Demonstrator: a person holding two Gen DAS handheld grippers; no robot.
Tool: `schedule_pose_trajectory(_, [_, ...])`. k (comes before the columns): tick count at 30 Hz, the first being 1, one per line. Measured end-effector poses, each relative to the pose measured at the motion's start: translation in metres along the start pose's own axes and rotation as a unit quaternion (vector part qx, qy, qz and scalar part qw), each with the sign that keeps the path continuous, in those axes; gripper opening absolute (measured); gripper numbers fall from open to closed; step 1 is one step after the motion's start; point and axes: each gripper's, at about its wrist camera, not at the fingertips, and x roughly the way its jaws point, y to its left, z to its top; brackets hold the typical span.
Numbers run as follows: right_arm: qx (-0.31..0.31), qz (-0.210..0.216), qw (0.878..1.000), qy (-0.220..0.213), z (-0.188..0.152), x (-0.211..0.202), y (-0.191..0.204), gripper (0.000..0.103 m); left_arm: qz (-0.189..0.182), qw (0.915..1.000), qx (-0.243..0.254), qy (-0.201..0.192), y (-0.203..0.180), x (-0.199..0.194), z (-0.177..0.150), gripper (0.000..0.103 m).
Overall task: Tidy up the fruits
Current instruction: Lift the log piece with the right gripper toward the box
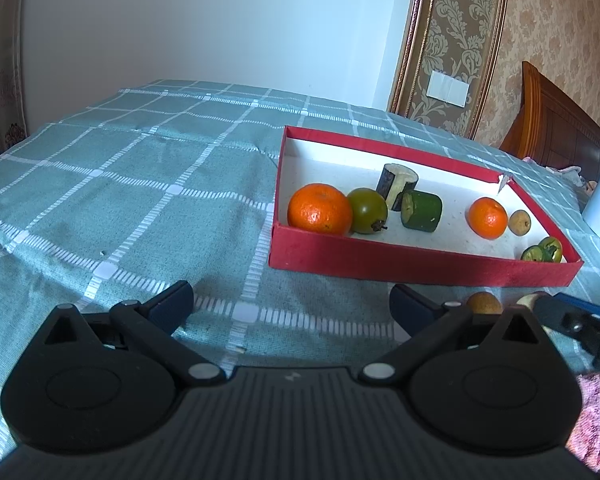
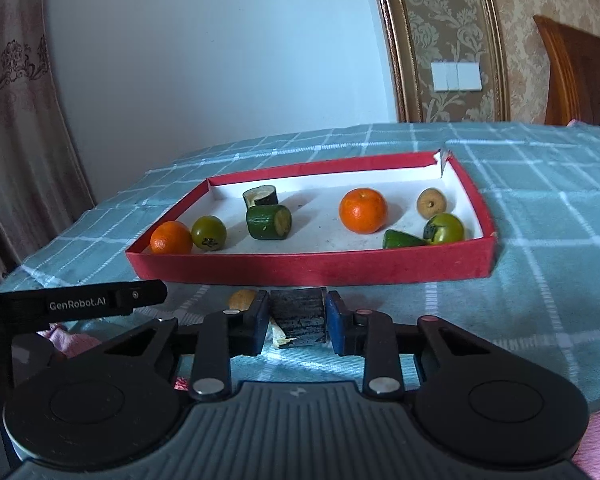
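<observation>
Right gripper [image 2: 297,316] clamped on dark sugarcane chunk [image 2: 298,314] at lower centre, on the checked cloth [image 2: 540,300] just before the red tray [image 2: 312,268], small brown fruit [image 2: 242,299] beside it, left gripper [image 1: 292,304] wide open and empty, oranges [image 2: 363,211] mid-tray.

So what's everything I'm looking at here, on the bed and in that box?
box: one, red outside, white inside, on the checked cloth.
oranges: two, orange, in the box, one at each end.
green round fruits: two, in the box.
cucumber pieces: three, green, in the box.
dark stalk piece: one, in the box.
small tan fruits: two, one in the box, one on the cloth in front.
dark chunk: one, clamped.
cloth: one, teal with white checks.
right gripper: black, shut on the chunk.
left gripper: black, open, empty.
</observation>
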Motion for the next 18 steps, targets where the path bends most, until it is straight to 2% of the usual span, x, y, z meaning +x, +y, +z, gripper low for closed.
schedule_pose_trajectory(6, [-0.016, -0.003, 1.0, -0.017, 0.005, -0.01, 0.001, 0.029, 0.0, 1.0, 0.0, 0.0, 0.0, 0.0, 0.0, 0.103])
schedule_pose_trajectory(9, [-0.027, -0.004, 1.0, 0.001, 0.004, -0.004, 0.001, 0.029, 0.0, 1.0, 0.0, 0.0, 0.0, 0.0, 0.0, 0.103])
schedule_pose_trajectory(12, [-0.007, 0.008, 1.0, 0.011, 0.003, -0.001, -0.004, 0.029, 0.0, 1.0, 0.0, 0.0, 0.0, 0.0, 0.0, 0.103])
schedule_pose_trajectory(18, [-0.035, -0.005, 0.999, 0.025, -0.001, 0.004, 0.003, 0.03, 0.0, 1.0, 0.0, 0.0, -0.001, 0.0, 0.0, 0.103])
